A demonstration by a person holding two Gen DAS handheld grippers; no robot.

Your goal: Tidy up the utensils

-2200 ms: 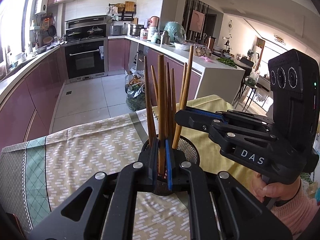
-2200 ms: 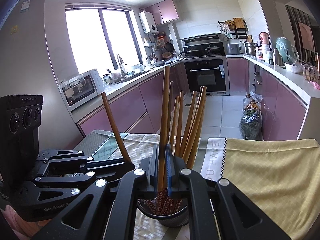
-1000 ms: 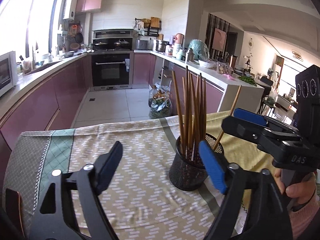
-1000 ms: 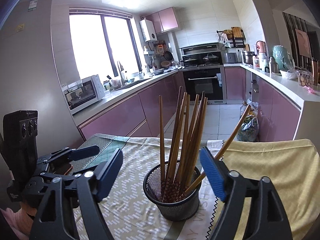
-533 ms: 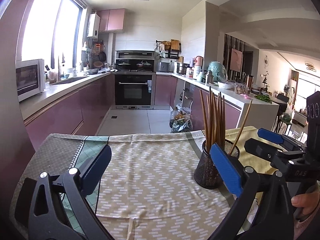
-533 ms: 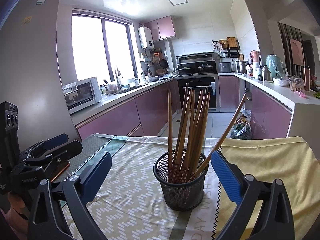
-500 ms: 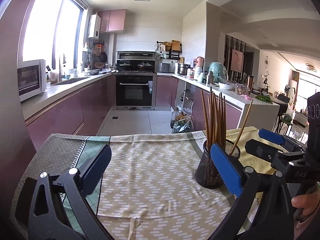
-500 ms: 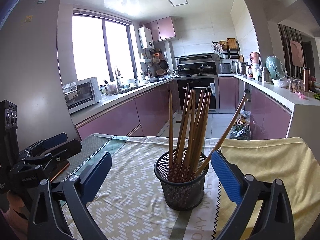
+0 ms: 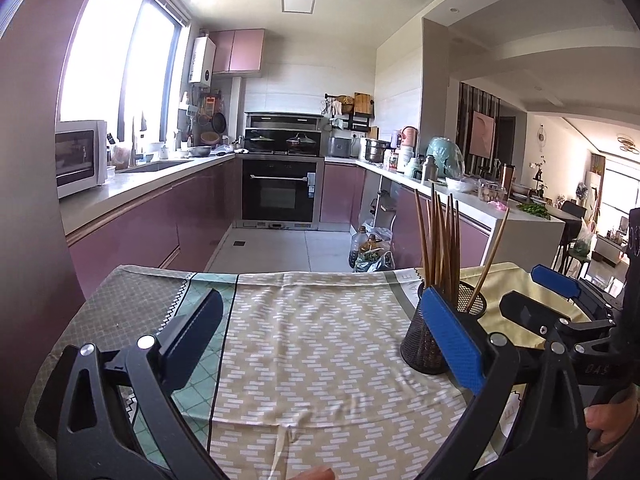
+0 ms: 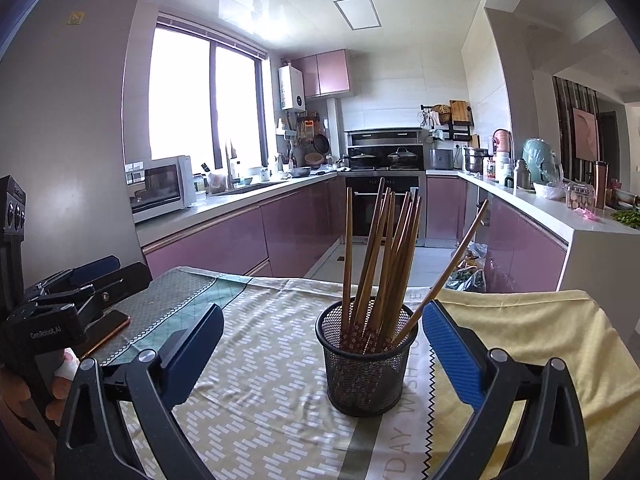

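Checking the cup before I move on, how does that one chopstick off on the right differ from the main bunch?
The lone chopstick tilts steeply rightward against the mesh cup rim; the bunched chopsticks stand nearly upright. It stands alone; they cluster tightly. All are brown wood, tips down in the cup.

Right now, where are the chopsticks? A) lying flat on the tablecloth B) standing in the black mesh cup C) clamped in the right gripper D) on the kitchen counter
B: the chopsticks stand in the black mesh cup on the tablecloth, one leaning out to the side; the right gripper is wide open and holds nothing.
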